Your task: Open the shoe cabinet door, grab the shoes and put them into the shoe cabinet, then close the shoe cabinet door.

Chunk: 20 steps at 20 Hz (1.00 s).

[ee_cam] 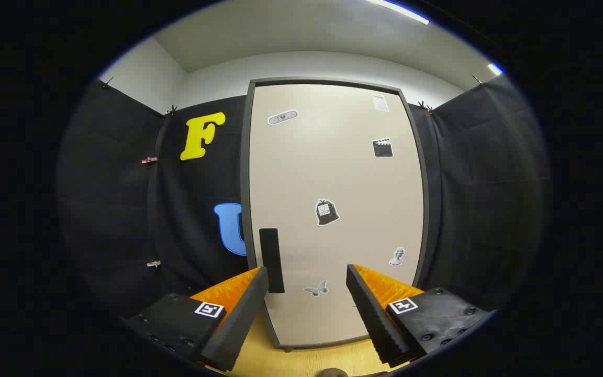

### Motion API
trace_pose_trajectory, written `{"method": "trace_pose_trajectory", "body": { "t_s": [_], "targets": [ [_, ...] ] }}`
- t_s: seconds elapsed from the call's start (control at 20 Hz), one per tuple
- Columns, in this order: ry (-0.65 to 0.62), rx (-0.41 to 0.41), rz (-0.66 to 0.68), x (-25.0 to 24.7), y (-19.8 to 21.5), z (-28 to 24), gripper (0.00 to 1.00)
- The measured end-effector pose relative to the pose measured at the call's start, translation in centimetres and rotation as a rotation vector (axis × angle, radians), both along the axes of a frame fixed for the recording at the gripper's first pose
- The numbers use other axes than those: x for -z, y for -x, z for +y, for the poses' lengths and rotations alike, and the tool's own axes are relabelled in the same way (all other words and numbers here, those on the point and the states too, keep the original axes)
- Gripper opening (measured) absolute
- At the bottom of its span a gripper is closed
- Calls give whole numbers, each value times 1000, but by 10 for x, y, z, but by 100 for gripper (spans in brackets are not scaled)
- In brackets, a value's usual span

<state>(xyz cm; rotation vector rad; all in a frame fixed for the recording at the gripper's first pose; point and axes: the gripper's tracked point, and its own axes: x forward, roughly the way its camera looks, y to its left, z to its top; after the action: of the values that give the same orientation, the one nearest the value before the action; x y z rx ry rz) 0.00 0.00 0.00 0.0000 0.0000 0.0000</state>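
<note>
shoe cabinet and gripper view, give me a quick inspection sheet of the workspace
surface: light wood floor under the cabinet and fingers.
job's things: shoe cabinet stands upright, its door closed; dark handle on the door's left edge, just ahead of the left finger. A small brown shape lies between the fingers at the bottom; cannot tell what it is.
clutter: stickers on the door.
grippers: gripper open, fingers apart, facing the door, holding nothing.
cables: nothing seen.
surroundings: black cloth wall on both sides, white ceiling with light strips.
</note>
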Motion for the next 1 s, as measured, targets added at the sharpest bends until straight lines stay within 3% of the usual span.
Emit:
{"method": "trace_pose_trajectory", "body": {
  "t_s": [0.7,1.0],
  "targets": [
    [4,-8,18,4,-8,4,98],
    [-4,-55,45,15,-23,30,98]
  ]
}}
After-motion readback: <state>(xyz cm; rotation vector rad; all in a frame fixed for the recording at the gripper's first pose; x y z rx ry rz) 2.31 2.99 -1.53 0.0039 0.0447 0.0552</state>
